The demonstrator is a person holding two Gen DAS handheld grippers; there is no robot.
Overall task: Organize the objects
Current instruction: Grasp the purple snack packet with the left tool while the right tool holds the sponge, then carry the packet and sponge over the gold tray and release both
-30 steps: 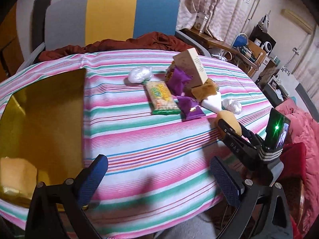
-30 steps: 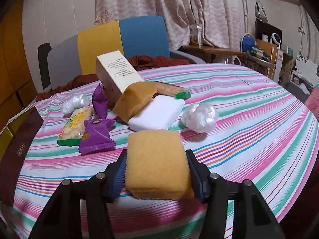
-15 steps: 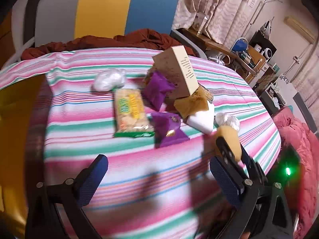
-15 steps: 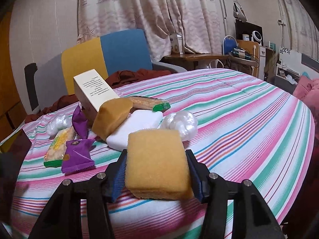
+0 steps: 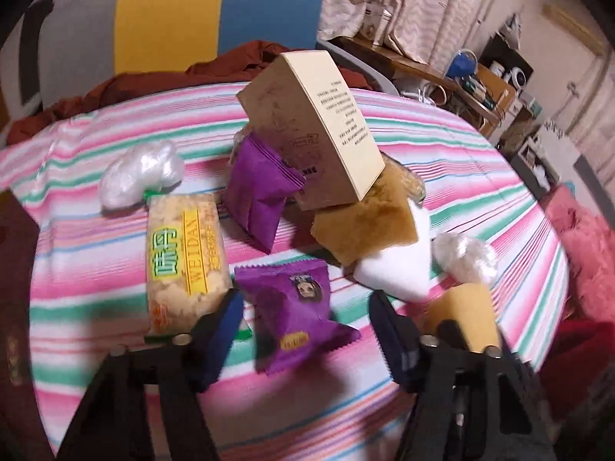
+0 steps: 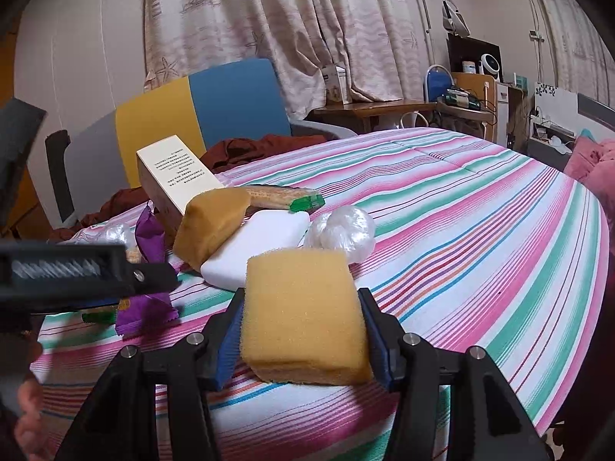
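Two grippers over the striped tablecloth (image 6: 480, 238). The right gripper (image 6: 303, 330) pinches a yellow sponge (image 6: 303, 307) between its pads. The left gripper (image 5: 307, 322), jaws just closing, straddles a purple snack packet (image 5: 296, 307) without pressing it. Beyond lies a tilted cardboard box (image 5: 311, 130).

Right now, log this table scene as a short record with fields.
surface: striped tablecloth
right tool: shut on yellow sponge
left tool: jaws have just been closing, astride the purple snack packet, pads not yet pressing
pile: tan box leaning on brown sponge and white block
beside the packet: Weidan cracker pack
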